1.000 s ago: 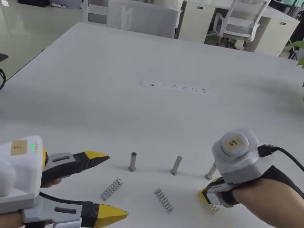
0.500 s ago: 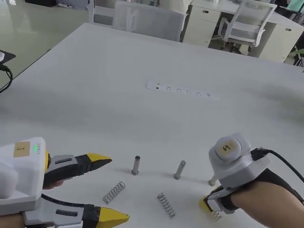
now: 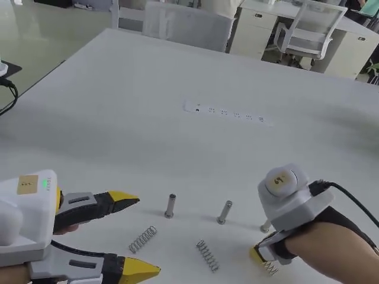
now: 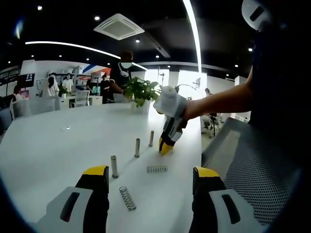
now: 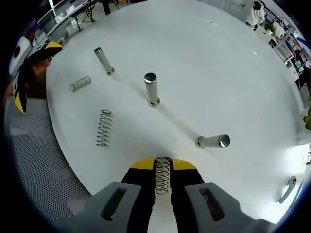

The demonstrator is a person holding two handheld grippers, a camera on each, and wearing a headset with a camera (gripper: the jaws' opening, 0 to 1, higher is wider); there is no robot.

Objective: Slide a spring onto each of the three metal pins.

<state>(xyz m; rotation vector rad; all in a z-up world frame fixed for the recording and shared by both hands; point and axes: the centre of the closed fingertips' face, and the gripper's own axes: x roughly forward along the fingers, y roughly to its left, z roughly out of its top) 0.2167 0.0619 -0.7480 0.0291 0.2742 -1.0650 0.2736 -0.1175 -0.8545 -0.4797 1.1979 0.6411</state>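
Pinching a spring [image 5: 163, 182] lengthwise, fingers of the right gripper [image 5: 163, 164] hang just beside the nearest pin [image 5: 212, 141]; left gripper [image 4: 151, 171] fingers spread.

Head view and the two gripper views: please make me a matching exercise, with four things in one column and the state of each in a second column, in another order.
Things
A. left gripper
B. right gripper
C. middle pin
D. middle spring

States
1. lies flat, loose
2. shut on a spring
3. stands upright, bare
4. open, holds nothing

Pairs: A-4, B-2, C-3, D-1
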